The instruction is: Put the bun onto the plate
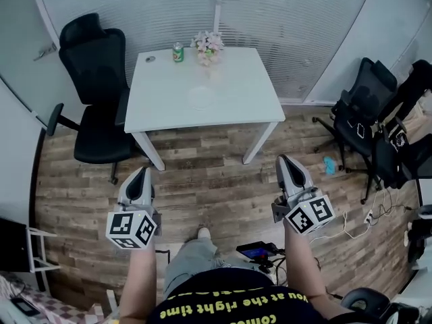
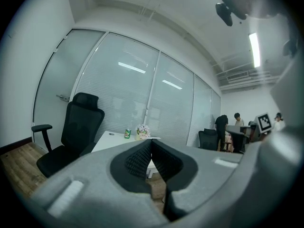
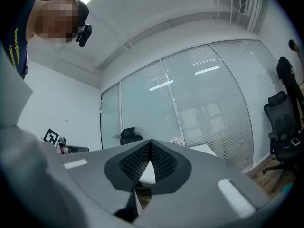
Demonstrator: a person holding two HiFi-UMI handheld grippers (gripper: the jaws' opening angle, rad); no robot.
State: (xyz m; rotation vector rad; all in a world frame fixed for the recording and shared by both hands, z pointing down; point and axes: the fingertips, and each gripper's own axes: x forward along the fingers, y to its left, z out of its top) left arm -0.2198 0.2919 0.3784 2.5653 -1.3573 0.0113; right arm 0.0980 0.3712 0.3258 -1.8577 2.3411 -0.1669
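A white table (image 1: pixel 229 106) stands ahead of me across the wooden floor. On it lies a pale round plate (image 1: pixel 200 98), faint against the tabletop. I can make out no bun in any view. My left gripper (image 1: pixel 142 173) and right gripper (image 1: pixel 284 159) are held out level over the floor, well short of the table. Both are shut with nothing between the pads. In the left gripper view the jaws (image 2: pixel 151 140) meet at the tips, with the table (image 2: pixel 111 139) beyond them. The right gripper (image 3: pixel 150 141) also shows its tips touching.
A green can (image 1: pixel 178 52), a small vase of flowers (image 1: pixel 208 46) and a small grey ring (image 1: pixel 150 59) stand at the table's far edge. A black office chair (image 1: pixel 98 93) sits left of the table, more chairs (image 1: pixel 368 106) at the right. Cables and a blue object (image 1: pixel 329 165) lie on the floor.
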